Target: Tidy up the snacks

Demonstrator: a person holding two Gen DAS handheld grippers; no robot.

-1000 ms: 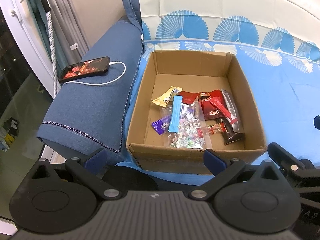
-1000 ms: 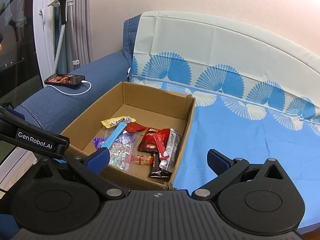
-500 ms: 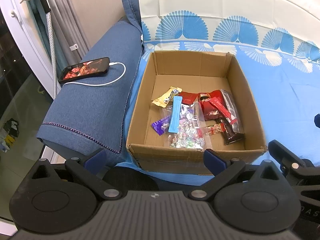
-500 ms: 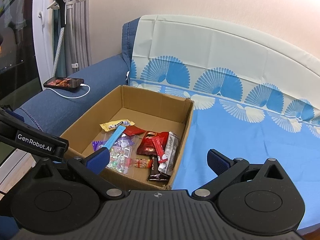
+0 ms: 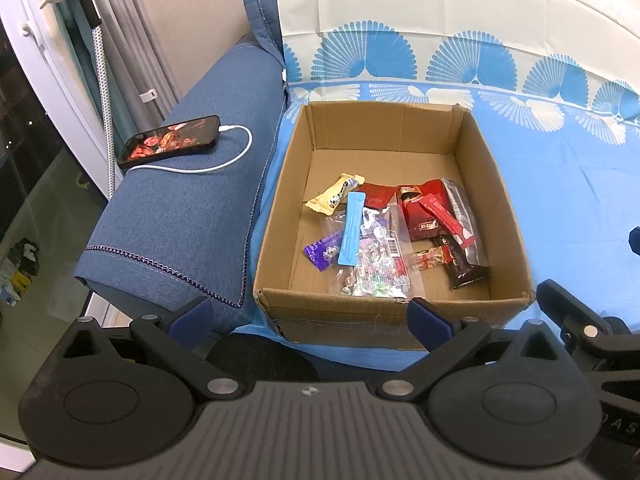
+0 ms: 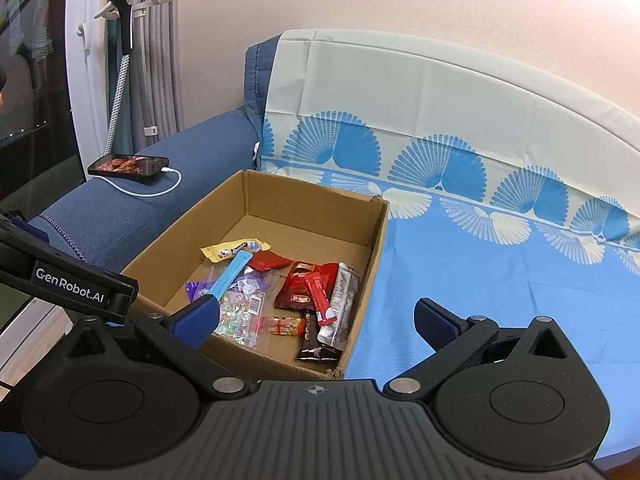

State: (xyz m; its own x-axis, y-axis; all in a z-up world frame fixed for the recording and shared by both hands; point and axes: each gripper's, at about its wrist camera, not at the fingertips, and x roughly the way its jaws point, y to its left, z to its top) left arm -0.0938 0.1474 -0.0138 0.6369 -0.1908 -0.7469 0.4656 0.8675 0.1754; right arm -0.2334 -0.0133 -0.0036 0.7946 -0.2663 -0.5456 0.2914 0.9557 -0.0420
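On blue-sheeted sofa (image 5: pixel 568 184), cardboard box (image 5: pixel 508 216), seemingly snack-filled

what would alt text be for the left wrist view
An open cardboard box on a blue-covered sofa holds mixed snack packets, with the open, empty left gripper in front of it. A charging phone lies on the denim armrest.

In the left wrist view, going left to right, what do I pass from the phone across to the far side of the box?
Phone → white cable → yellow wrapper → light blue stick pack → red pouch → silver-edged packet.
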